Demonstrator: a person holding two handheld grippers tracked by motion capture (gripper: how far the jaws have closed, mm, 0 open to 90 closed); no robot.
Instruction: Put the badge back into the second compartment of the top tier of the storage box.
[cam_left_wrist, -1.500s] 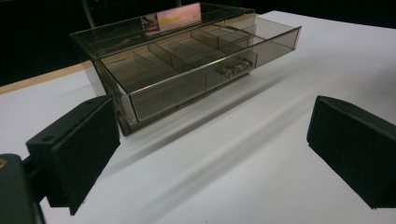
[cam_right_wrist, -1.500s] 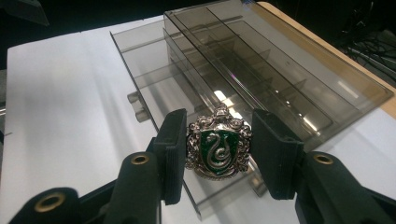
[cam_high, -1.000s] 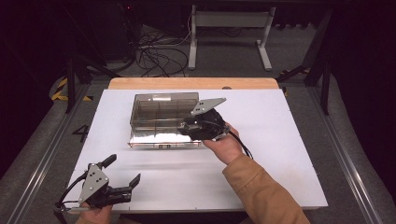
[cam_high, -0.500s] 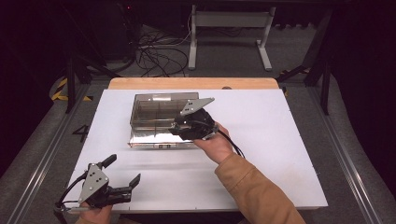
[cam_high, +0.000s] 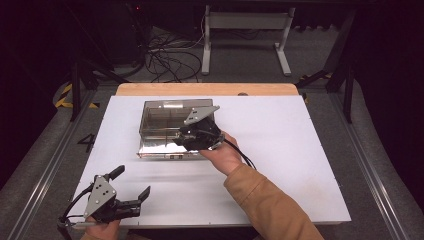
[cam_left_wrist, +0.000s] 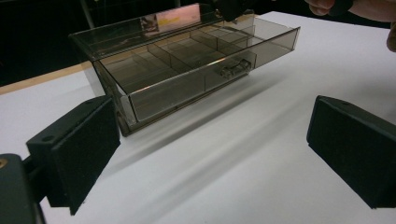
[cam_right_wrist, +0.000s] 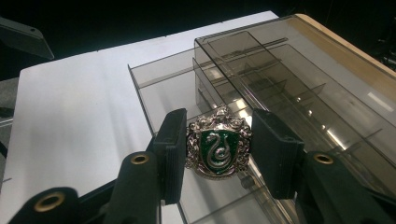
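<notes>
A smoky clear plastic box (cam_high: 165, 129) stands on the white table, its divided drawer (cam_left_wrist: 187, 70) pulled out toward me. My right gripper (cam_right_wrist: 217, 151) is shut on a silver crest badge (cam_right_wrist: 217, 148) with a green shield and a snake; the badge hangs over the open drawer (cam_right_wrist: 177, 93). From above, that gripper (cam_high: 200, 134) sits over the box's near right part. My left gripper (cam_high: 131, 184) rests open at the table's near left corner, its two black pads (cam_left_wrist: 79, 149) wide apart and pointing at the box from a distance, nothing between them.
The white tabletop (cam_high: 280, 150) stretches to the right and in front of the box. A wooden strip (cam_high: 205, 89) runs along the far edge. Cables (cam_high: 165, 50) and a desk frame (cam_high: 245, 30) lie on the dark floor beyond. Metal rails (cam_high: 45, 165) flank the table.
My right gripper has slid leftward over the box with the badge held. The left gripper has stayed put.
</notes>
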